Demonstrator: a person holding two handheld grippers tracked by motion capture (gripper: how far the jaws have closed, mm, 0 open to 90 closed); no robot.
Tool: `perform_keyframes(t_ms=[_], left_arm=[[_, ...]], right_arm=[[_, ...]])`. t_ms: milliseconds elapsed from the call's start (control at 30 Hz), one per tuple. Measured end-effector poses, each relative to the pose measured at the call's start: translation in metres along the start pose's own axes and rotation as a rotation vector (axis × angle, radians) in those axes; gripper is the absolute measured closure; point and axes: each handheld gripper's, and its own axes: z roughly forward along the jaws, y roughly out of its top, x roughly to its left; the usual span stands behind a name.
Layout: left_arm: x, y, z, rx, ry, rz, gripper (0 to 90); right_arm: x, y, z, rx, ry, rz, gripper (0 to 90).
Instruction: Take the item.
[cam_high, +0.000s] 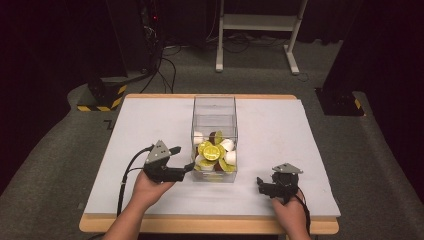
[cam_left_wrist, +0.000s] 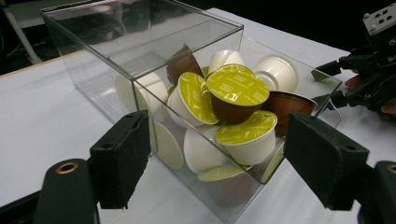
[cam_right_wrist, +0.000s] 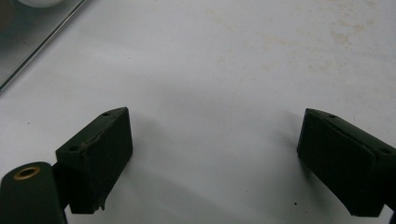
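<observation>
The table I work at has a white top with a wooden edge showing at the near and far sides. It stands on grey carpet in a dark room. Past its far left corner sits a black base with yellow-and-black hazard stripes, and further right the white legs of a frame rise from the floor.

My left gripper hovers just beside the left near corner of the clear plastic box, with its jaws spread wide and nothing between them; in the left gripper view the box corner sits ahead of the two pads, apart from both.

The box stands at the middle of the table. Its far half is bare, and its near half is heaped with coffee capsules: white and brown cups, many with yellow-green foil lids, lying tilted at all angles.

My right gripper rests low near the table's near right edge, well apart from the box, jaws wide over bare white surface.
</observation>
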Motion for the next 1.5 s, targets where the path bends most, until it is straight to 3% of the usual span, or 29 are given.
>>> perform_keyframes(t_ms=[567,700,1233,1500], left_arm=[[-0.011,0.002,0.022,0.019,-0.040,0.003,24.0],[-0.012,0.003,0.026,0.030,-0.048,0.015,24.0],[-0.009,0.005,0.044,0.039,-0.071,-0.020,24.4],[-0.011,0.007,0.052,0.065,-0.078,-0.012,25.3]], right_arm=[[0.000,0.000,0.000,0.000,0.000,-0.001,10.1],[0.000,0.000,0.000,0.000,0.001,-0.001,10.2],[0.000,0.000,0.000,0.000,-0.001,0.000,10.2],[0.000,0.000,0.000,0.000,-0.001,-0.001,10.2]])
